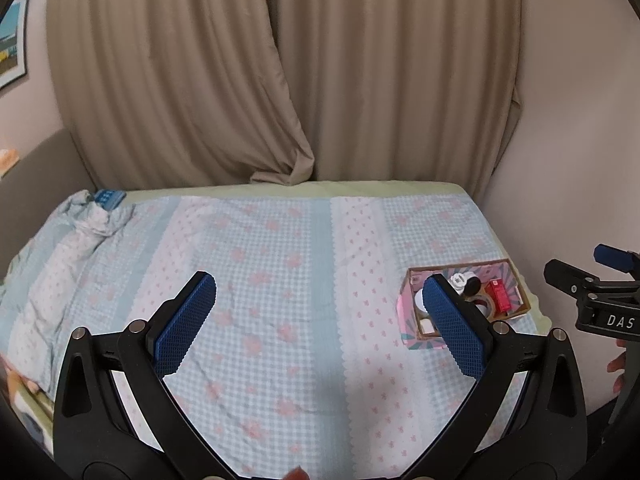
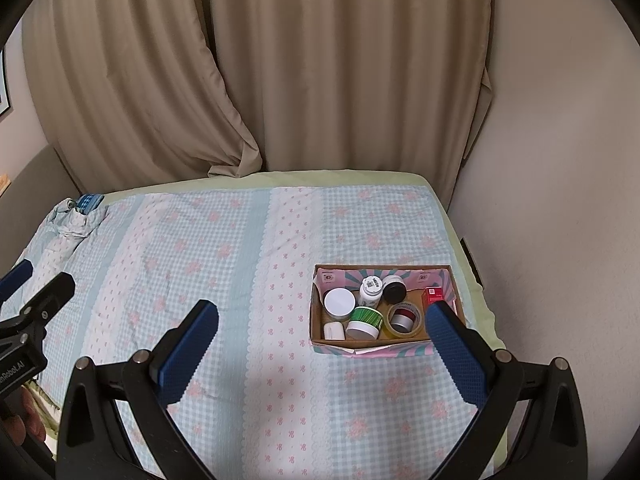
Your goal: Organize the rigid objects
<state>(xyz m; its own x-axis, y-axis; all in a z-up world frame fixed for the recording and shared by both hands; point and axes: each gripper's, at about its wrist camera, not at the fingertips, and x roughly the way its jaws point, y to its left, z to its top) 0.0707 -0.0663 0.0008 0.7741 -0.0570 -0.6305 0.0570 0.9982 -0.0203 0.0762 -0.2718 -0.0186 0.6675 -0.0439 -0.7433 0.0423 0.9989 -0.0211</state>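
Beige curtains [image 2: 280, 80] behind a bed's checked floral sheet [image 2: 240, 248], framed picture [image 1: 12, 40] at left.

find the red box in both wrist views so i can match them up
Left wrist: the red box is at the right of the picture, at the right end of the cardboard tray, just past the left gripper's right finger.
Right wrist: the red box is right of centre, in the tray's far right corner, above the right gripper's right finger.
Shared landmark: the black-lidded jar, left of the box in both views.
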